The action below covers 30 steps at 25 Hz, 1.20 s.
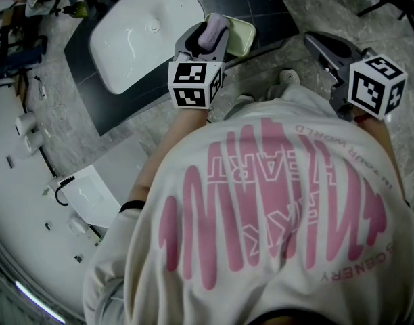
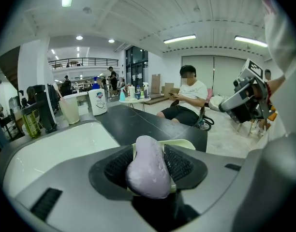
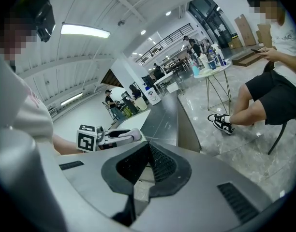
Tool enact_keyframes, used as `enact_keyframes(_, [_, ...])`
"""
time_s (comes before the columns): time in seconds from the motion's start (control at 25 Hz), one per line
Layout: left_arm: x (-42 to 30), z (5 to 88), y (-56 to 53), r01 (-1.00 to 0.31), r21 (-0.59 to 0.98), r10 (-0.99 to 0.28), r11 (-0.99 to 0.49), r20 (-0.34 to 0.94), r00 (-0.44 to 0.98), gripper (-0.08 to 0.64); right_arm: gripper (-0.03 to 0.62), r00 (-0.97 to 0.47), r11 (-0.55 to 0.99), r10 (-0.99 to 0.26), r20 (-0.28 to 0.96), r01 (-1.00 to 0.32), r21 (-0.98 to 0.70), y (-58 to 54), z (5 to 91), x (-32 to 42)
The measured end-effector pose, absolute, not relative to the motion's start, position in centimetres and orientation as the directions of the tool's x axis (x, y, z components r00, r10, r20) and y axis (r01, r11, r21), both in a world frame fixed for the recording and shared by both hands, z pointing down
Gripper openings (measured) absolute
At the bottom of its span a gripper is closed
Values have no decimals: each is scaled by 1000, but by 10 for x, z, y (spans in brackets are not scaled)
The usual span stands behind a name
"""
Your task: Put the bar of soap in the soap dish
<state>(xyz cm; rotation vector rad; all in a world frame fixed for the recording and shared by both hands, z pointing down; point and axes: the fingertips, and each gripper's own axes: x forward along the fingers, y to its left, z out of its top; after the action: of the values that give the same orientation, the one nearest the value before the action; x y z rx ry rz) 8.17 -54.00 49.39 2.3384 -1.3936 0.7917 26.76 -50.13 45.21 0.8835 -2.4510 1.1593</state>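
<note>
The left gripper (image 1: 212, 29) reaches over the pale green oval soap dish (image 1: 242, 36), just beside the white rectangular sink basin (image 1: 143, 29); its jaws stand wide, and the lavender bar of soap (image 2: 148, 170) stands tilted between them, over the dish. The right gripper (image 1: 316, 43) hangs well apart from the basin; its jaws are closed together on nothing.

One soap bar (image 1: 213, 30), one soap dish (image 1: 243, 35), one basin (image 1: 136, 36).
</note>
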Motion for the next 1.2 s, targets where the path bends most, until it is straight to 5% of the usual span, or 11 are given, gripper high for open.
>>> enact_keyframes(1.2, [79,500,-522,-842,-135,-685,-521,655,319,239,15,-780,499,-393,487,-625,-600,-490,451,268])
